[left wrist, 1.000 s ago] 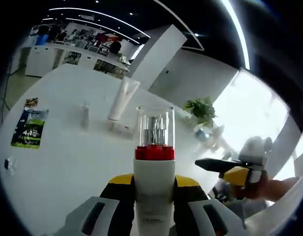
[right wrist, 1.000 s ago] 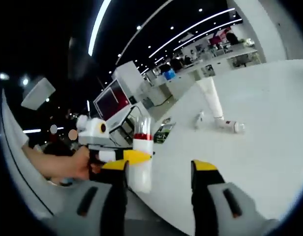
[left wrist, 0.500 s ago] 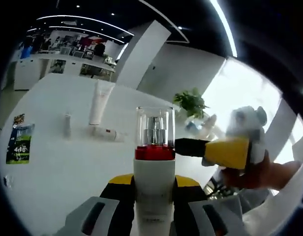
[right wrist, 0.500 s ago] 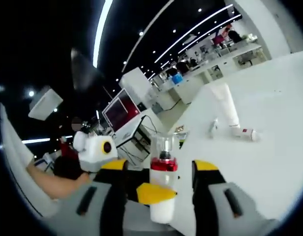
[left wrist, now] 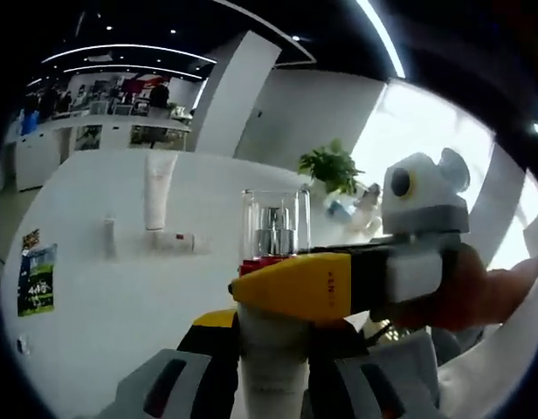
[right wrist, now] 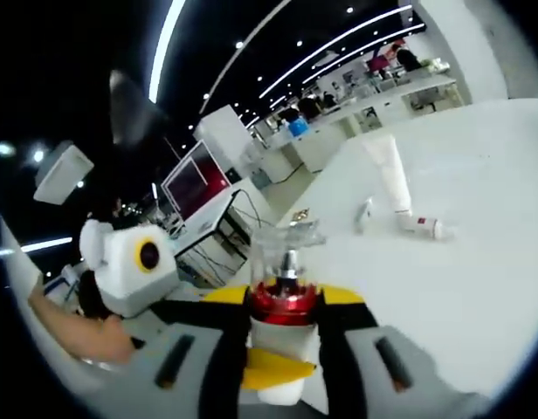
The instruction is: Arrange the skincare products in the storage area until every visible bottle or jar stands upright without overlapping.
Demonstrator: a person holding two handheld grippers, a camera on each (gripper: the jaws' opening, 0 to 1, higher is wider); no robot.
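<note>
Now clamped by both: left gripper (left wrist: 273, 371) fingers on bottle (left wrist: 275, 262) body, right gripper (right wrist: 282, 336) fingers newly shut round its neck. Likely handover; tube (left wrist: 157, 189) beyond the fingers on table (left wrist: 94, 288) unsorted.

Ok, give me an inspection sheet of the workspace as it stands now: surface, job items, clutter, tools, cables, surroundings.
Surface: white table, mostly bare.
Job items: white pump bottle with red collar and clear cap, upright, off the table; white squeeze tube, small clear vial and small white bottle with red band far off, the last lying down.
Clutter: green-and-blue leaflet near the table edge.
Tools: left tool shut on the pump bottle's body; right tool with jaws around the same bottle at its collar, contact unclear.
Cables: some hang under a desk.
Surroundings: potted green plant, open office with ceiling strip lights.
</note>
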